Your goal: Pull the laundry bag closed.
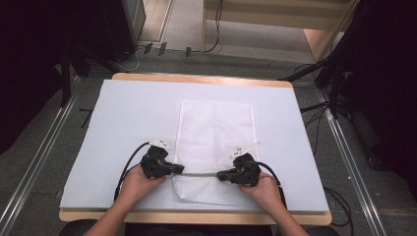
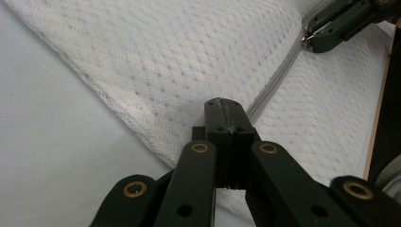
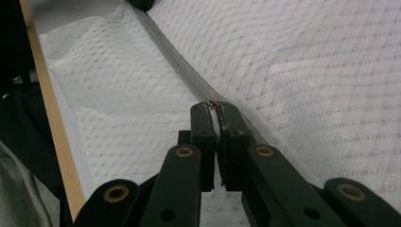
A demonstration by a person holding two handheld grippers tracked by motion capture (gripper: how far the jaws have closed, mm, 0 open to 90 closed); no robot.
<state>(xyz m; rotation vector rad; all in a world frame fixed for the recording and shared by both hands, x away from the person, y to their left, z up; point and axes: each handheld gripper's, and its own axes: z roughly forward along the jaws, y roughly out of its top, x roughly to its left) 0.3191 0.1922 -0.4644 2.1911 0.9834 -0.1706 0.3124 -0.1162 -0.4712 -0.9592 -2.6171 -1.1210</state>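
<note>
- High view: above the near table (image 1: 196,81) edge, facing forward and down.
- Left gripper view: close along its jaws, low over the mesh bag (image 2: 189,56).
- Right gripper view: likewise; both share the zipper (image 3: 179,66).

Looks like a lab or recording studio, not a home. A wooden table (image 1: 196,78) with a pale foam mat (image 1: 123,128) stands on grey carpet (image 1: 44,162) between metal floor rails (image 1: 354,172), with black stands (image 1: 339,83), probably tripods, and loose cables (image 1: 216,29).

Mat (image 1: 123,128) bare around mesh bag (image 1: 216,128).
</note>
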